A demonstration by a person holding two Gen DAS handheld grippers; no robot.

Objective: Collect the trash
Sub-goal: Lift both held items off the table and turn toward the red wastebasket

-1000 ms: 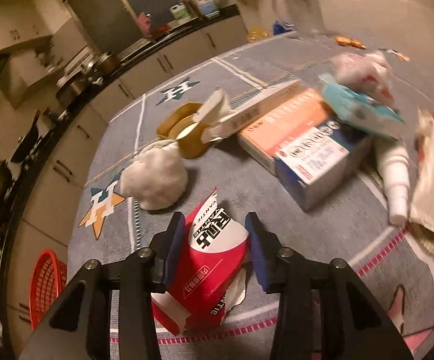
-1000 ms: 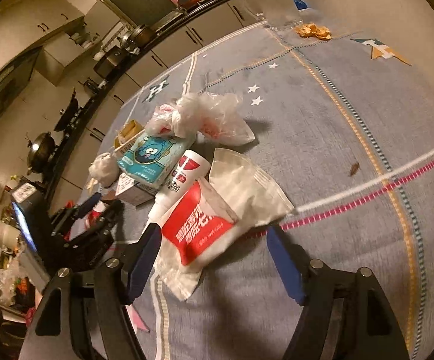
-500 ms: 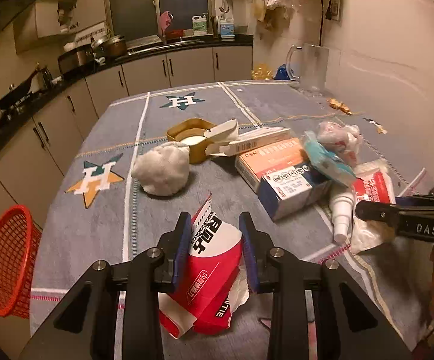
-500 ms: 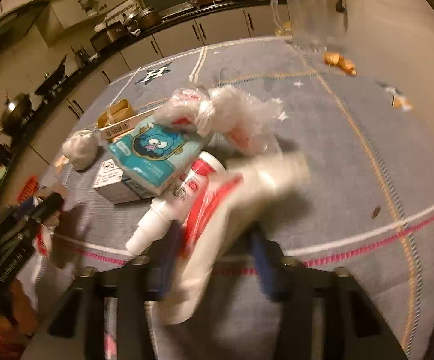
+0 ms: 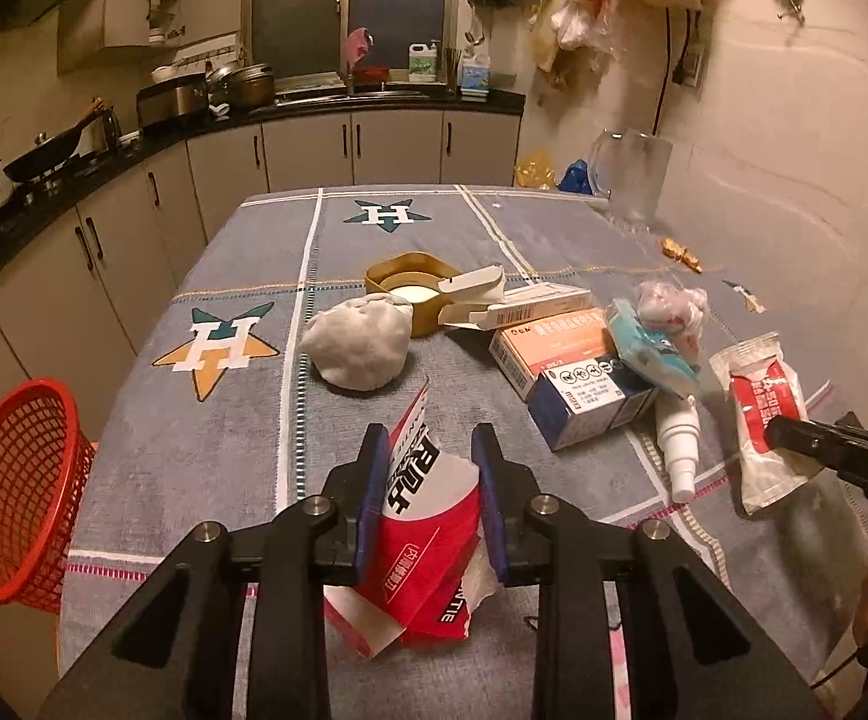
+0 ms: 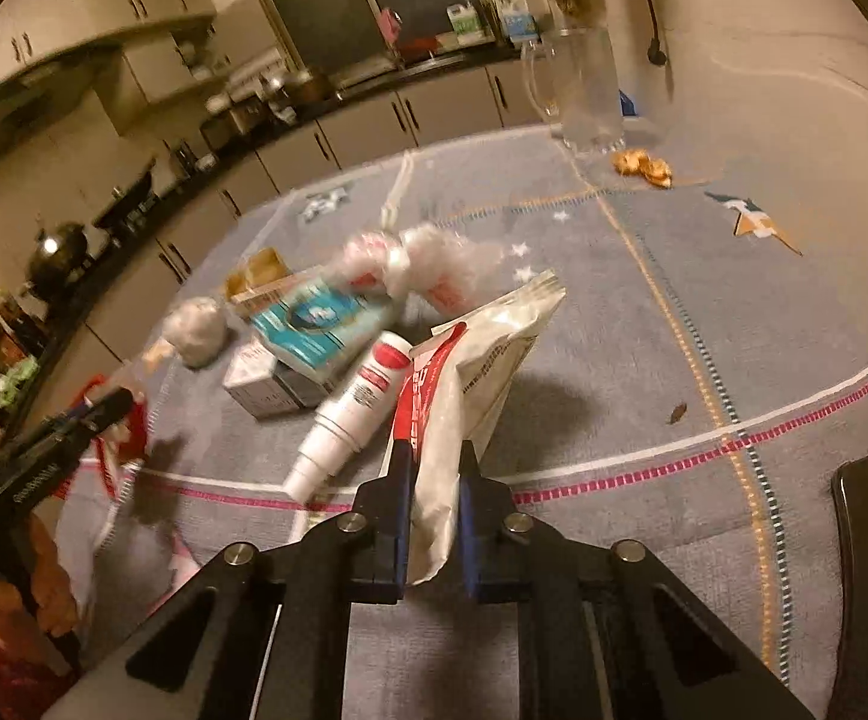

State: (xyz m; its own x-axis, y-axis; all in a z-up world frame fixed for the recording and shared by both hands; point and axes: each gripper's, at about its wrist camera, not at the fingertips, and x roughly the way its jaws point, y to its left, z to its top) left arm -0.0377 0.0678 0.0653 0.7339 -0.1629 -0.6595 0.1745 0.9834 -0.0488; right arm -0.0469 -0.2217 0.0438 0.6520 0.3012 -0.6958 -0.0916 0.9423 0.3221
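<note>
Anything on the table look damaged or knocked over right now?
Yes. The red carton in the left hand-held gripper is torn open and crumpled. The white bottle lies on its side, and orange scraps sit loose by the glass pitcher.

Matte black two-finger left gripper (image 5: 431,492) showing blue pads (image 5: 370,498) and round silver screws, matching black right gripper (image 6: 434,510) wearing blue pads (image 6: 401,516), its side carrying white "DAS" lettering, bare-skinned hand (image 6: 53,594) showing beneath the left gripper's black body
</note>
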